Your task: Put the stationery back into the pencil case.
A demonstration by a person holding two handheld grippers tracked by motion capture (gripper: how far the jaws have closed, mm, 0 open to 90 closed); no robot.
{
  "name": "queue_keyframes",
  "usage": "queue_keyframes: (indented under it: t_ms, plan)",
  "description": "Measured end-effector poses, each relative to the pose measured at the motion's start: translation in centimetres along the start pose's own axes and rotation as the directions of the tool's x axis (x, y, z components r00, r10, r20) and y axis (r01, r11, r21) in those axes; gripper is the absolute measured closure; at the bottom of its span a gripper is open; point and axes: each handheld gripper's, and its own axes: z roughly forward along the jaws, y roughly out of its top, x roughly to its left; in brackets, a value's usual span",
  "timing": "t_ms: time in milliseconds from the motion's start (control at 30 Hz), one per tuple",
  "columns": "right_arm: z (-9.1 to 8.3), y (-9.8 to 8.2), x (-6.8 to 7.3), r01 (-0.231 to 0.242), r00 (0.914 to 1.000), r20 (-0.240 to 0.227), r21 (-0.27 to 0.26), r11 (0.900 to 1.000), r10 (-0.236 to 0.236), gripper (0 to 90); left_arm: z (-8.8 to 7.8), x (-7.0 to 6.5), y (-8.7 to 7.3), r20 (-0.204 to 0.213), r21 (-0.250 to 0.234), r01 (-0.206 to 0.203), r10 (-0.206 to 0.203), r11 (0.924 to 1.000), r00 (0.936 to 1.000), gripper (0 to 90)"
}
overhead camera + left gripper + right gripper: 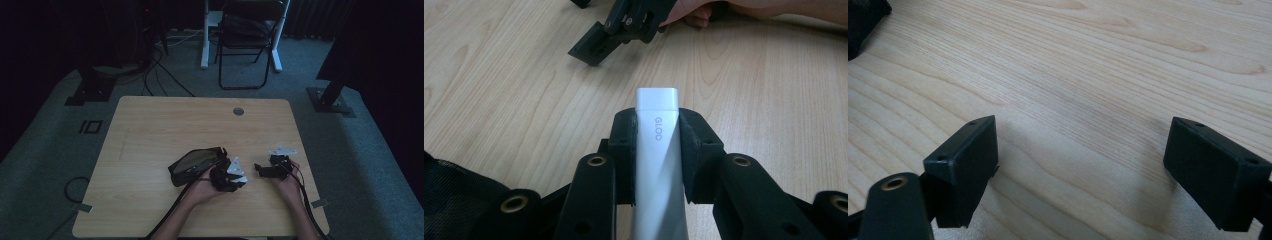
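One stick clamped, one pair of tongs idle: handling and clearance

Item held. The left tongs are clamped on a white stick marked GLOO, jaws pressing its two long sides, its square end projecting past the tips. In the high view the left tongs sit at the near middle of the desk, just beside a black mesh pouch whose mouth looks open, though the dim light leaves that uncertain.

Idle side. The right tongs stand wide apart over bare wood, holding nothing. From above they lie near the left pair, tips pointing toward it.

Step in hand, as judged: the stick is either leaving or entering the pouch; the pictures do not settle which. Either way, the grip sits near the stick's tip, so the long unseen tail may lever and swing. Recommended: keep the squeeze even, move slowly, keep the stick's axis in line with the travel. If a handover is meant, the right tongs should close on the projecting end squarely before the left lets go.

Clearance. Ample bare wood lies ahead and to the left of the pouch. The near edge and the right edge are close to the hands; trailing cables run off the near edge and could snag. A round grommet sits well apart at the far side.
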Motion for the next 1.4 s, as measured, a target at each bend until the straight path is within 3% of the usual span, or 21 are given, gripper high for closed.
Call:
queue_keyframes:
  t_ms: [1400]
  plan:
    - [0.0,0.0,0.0,0.0,1.0,0.0,0.0,1.0,0.0,14.1,-3.3,0.0,1.0,-0.021,-0.04,-0.008,0.007,0.9992,0.9998,71.1]
